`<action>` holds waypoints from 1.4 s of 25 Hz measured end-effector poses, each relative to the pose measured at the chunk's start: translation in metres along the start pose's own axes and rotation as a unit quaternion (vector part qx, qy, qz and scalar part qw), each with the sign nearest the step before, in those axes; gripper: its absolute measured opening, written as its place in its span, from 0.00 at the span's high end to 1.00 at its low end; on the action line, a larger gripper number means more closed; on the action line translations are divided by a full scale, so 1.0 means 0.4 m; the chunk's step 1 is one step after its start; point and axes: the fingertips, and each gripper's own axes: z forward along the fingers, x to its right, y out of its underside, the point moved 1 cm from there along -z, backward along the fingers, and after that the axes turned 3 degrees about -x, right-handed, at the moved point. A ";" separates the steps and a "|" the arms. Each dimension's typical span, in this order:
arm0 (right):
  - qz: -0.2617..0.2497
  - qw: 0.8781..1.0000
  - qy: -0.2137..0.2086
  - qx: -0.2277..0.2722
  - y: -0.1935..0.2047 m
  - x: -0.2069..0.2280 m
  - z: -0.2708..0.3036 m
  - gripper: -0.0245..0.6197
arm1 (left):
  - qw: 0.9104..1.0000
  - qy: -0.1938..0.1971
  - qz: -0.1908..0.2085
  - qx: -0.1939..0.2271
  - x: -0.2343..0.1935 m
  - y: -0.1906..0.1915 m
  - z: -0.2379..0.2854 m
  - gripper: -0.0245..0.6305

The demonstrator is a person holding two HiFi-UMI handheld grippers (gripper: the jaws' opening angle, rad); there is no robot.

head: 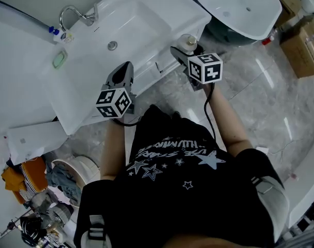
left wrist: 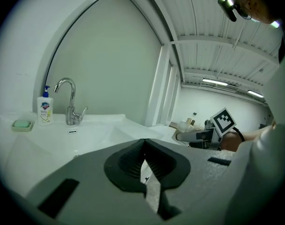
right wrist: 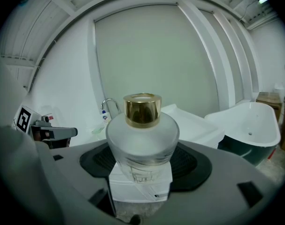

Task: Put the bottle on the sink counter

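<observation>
A frosted glass bottle (right wrist: 142,135) with a gold cap fills the middle of the right gripper view, upright between the black pads (right wrist: 194,163). My right gripper (head: 180,51) is shut on the bottle (head: 189,42), holding it by the front right corner of the white sink counter (head: 167,37). To the left, my left gripper (head: 126,67) points at the counter's front edge. In the left gripper view its jaws (left wrist: 144,146) are shut with nothing between them. The right gripper with the bottle (left wrist: 191,122) shows to that view's right.
On the counter stand a chrome faucet (head: 76,14), a soap bottle (head: 61,34) and a green soap dish (head: 59,59). A white bathtub (head: 239,6) lies at the upper right, beside cardboard boxes (head: 301,45). A laundry basket (head: 74,177) stands on the floor at the left.
</observation>
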 end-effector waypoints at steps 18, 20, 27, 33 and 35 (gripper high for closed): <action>-0.014 0.999 0.022 -0.028 -0.145 0.170 0.306 0.47 | 1.000 0.021 -0.017 0.014 -0.229 -0.157 0.352 0.95; -0.019 0.999 0.022 -0.031 -0.173 0.193 0.355 0.47 | 0.999 0.023 -0.018 0.014 -0.255 -0.181 0.398 0.95; -0.029 0.998 0.022 -0.050 -0.220 0.250 0.531 0.47 | 0.999 0.020 -0.027 0.007 -0.351 -0.226 0.527 0.95; -0.047 0.996 0.026 -0.069 -0.229 0.278 0.666 0.47 | 1.000 0.010 -0.027 -0.007 -0.430 -0.224 0.617 0.95; -0.054 0.995 0.026 -0.076 -0.227 0.285 0.709 0.47 | 1.000 0.004 -0.024 -0.013 -0.456 -0.216 0.642 0.95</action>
